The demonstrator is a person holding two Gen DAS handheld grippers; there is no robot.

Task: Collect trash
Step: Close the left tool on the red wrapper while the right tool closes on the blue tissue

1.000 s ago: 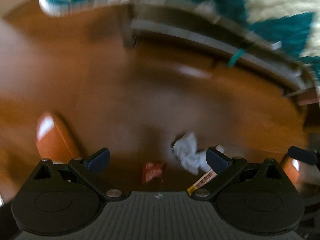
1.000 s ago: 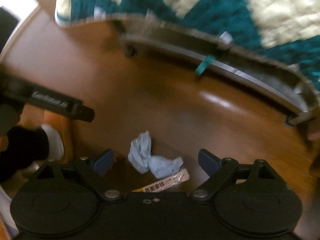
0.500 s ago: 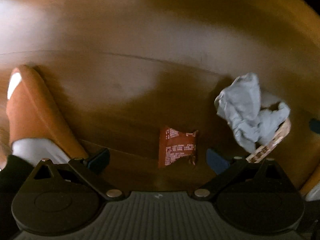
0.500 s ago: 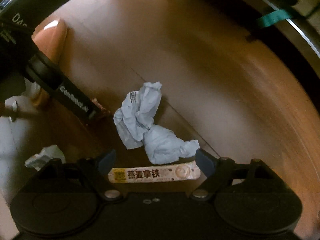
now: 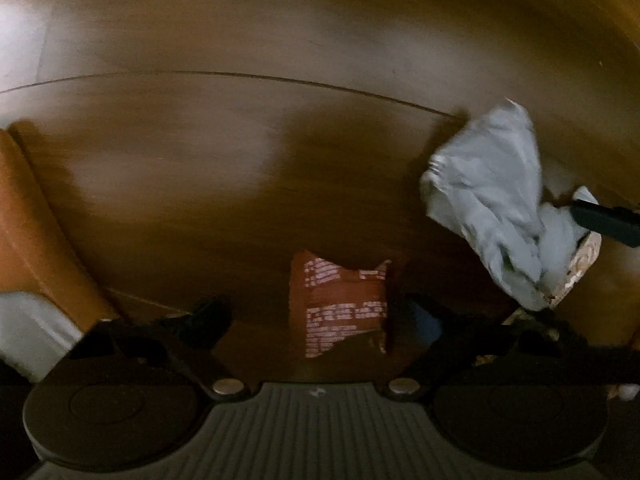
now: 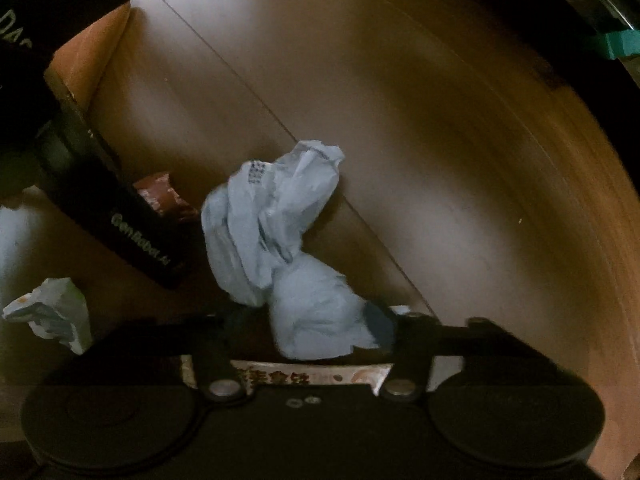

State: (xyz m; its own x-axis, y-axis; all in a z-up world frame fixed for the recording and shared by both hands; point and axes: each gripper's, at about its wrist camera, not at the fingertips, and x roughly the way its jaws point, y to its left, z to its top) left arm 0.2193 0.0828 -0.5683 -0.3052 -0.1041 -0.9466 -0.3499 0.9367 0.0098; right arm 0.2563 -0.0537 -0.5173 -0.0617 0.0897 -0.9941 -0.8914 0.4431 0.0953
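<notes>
A red-brown snack wrapper (image 5: pixel 340 304) lies flat on the wooden floor between the fingers of my left gripper (image 5: pixel 320 320). Its jaws are closing; the pads stand just clear of the wrapper's edges. A crumpled pale blue paper (image 6: pixel 276 232) lies to the right of it. The paper's lower lump sits between the fingers of my right gripper (image 6: pixel 310 324), which points straight down with its jaws closing. The right pad (image 6: pixel 380 324) touches the paper; the left finger looks slightly apart from it. A printed stick sachet (image 6: pixel 312 378) lies under the right gripper's body.
An orange slipper (image 5: pixel 32 240) with a white sock (image 5: pixel 28 332) stands at the left. A second crumpled white paper (image 6: pixel 52 316) lies left of the right gripper. A dark bed frame with a teal strap (image 6: pixel 620 44) runs along the far right.
Both grippers have dropped close to the floor and tilted downward. Their jaws have narrowed, the left around the red-brown wrapper and the right around the blue paper.
</notes>
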